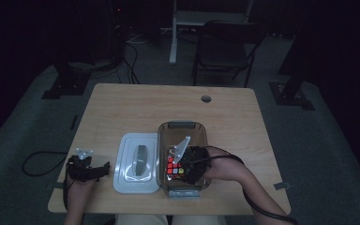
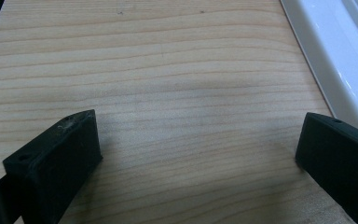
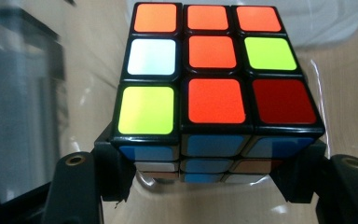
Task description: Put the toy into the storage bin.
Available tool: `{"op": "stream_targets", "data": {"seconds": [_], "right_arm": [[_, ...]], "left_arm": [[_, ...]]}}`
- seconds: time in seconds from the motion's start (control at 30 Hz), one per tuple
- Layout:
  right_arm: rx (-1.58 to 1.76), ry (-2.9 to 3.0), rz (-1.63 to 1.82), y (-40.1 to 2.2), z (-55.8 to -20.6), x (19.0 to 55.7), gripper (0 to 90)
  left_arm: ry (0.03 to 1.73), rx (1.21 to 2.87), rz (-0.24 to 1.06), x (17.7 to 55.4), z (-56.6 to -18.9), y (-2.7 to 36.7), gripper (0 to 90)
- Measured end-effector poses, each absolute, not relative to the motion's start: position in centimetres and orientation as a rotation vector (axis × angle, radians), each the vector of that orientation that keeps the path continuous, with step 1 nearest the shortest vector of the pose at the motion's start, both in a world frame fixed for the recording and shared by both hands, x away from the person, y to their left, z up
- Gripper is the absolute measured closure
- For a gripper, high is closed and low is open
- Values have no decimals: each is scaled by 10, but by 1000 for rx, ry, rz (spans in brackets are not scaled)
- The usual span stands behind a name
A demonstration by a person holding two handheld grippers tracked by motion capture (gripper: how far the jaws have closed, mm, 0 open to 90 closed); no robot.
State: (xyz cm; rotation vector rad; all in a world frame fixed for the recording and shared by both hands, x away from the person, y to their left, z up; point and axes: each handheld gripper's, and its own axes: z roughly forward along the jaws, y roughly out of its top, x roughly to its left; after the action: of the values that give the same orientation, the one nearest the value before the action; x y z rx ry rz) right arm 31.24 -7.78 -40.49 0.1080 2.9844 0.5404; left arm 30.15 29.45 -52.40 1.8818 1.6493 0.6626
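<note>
A colourful puzzle cube (image 3: 214, 88) sits clamped between the two black jaws of my right gripper (image 3: 209, 172), one jaw on each side face. From above, that cube (image 1: 174, 168) and the right gripper (image 1: 180, 166) are inside a clear plastic box (image 1: 183, 129) at the table's front centre. Whether the cube rests on the box floor I cannot tell. My left gripper (image 1: 104, 169) lies at the front left of the table with its jaws wide apart. Between its fingertips (image 2: 65, 144) there is only bare wood.
The box's white lid (image 1: 126, 180) lies flat just left of the box, with a grey handle in its middle; its edge (image 2: 335, 60) runs past my left gripper. A cable hole (image 1: 206, 99) is at the back. A chair (image 1: 225, 47) stands behind the table.
</note>
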Motion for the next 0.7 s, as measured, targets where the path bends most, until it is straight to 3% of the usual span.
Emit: {"op": "stream_targets", "data": {"seconds": [0.7], "right_arm": [[68, 3046, 231, -47, -426, 326, 339]], "left_arm": [[1643, 1889, 660, 301, -524, 294, 5]]}}
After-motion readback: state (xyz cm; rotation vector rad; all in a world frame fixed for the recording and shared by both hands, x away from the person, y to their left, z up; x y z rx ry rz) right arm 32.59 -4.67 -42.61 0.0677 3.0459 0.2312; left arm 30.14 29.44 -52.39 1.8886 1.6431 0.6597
